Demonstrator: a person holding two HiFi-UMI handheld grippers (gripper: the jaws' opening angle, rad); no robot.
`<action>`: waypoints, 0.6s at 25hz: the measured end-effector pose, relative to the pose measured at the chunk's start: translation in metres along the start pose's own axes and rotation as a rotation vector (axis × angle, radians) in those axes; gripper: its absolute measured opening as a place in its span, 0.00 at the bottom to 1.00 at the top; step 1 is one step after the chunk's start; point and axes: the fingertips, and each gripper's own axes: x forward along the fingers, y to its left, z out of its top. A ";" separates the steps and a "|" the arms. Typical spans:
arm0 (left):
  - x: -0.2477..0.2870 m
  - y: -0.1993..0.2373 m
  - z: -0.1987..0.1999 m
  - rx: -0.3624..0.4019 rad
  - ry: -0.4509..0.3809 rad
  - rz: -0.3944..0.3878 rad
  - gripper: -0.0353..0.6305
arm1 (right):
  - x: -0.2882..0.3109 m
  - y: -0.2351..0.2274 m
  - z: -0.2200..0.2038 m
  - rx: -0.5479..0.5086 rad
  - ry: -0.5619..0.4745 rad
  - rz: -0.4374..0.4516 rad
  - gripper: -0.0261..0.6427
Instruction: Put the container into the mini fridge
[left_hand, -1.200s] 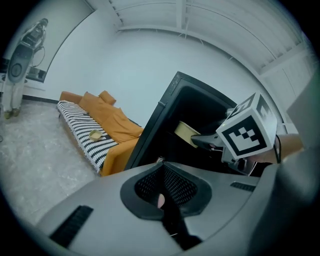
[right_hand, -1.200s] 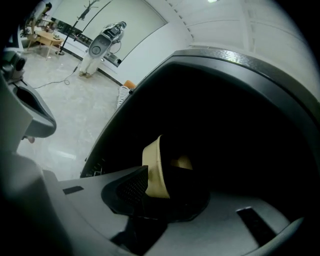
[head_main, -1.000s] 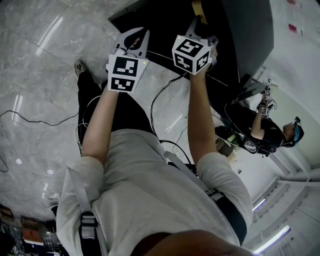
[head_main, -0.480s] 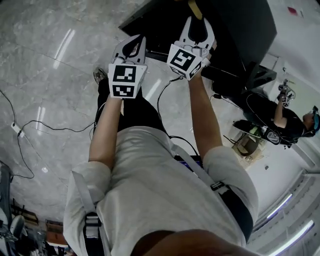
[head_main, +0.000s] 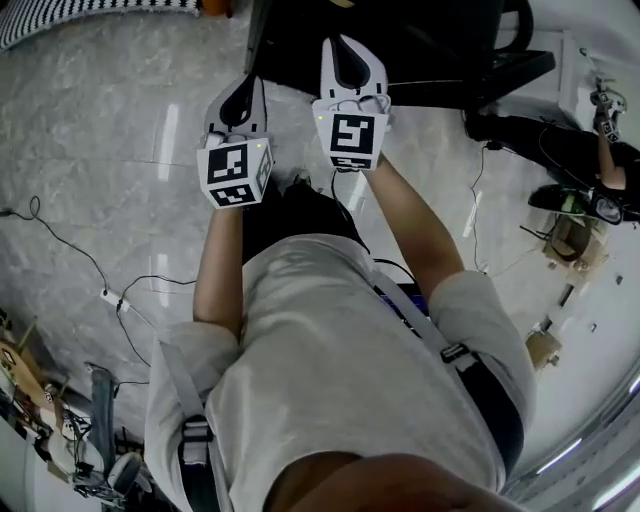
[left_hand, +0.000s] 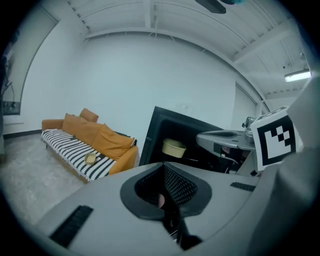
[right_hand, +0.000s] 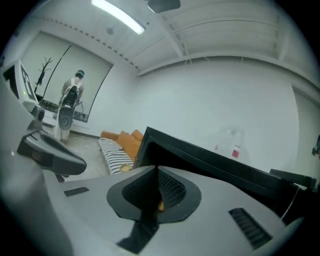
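Note:
A pale yellow round container (left_hand: 173, 148) sits on a shelf inside the open black mini fridge (left_hand: 154, 131). In the head view the fridge (head_main: 420, 40) is a dark block at the top edge. My left gripper (head_main: 244, 88) hovers over the floor just short of it, jaws shut and empty (left_hand: 164, 167). My right gripper (head_main: 346, 48) reaches to the fridge's front. Its jaws are closing, almost together, with nothing between them (right_hand: 157, 174). The fridge's dark frame (right_hand: 200, 157) fills the right gripper view beyond the jaws.
An orange sofa (left_hand: 95, 136) with a striped cover stands left of the fridge. Cables (head_main: 120, 300) trail over the marble floor. Another person (head_main: 590, 170) works at the right, beside black chair legs (head_main: 500, 75). A person (right_hand: 70, 102) stands by a far wall.
The head view has swung round, so the fridge now lies along the top edge. Both grippers have shifted left and sit side by side. The yellow container no longer shows in the head view.

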 end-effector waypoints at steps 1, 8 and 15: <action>-0.004 -0.006 0.007 0.009 -0.014 0.002 0.07 | -0.009 -0.003 0.003 0.040 -0.006 0.007 0.11; -0.021 -0.043 0.026 0.048 -0.058 0.025 0.07 | -0.063 -0.017 0.017 0.145 -0.055 0.044 0.10; -0.059 -0.102 0.034 0.132 -0.097 0.039 0.07 | -0.128 -0.037 0.021 0.233 -0.105 0.056 0.10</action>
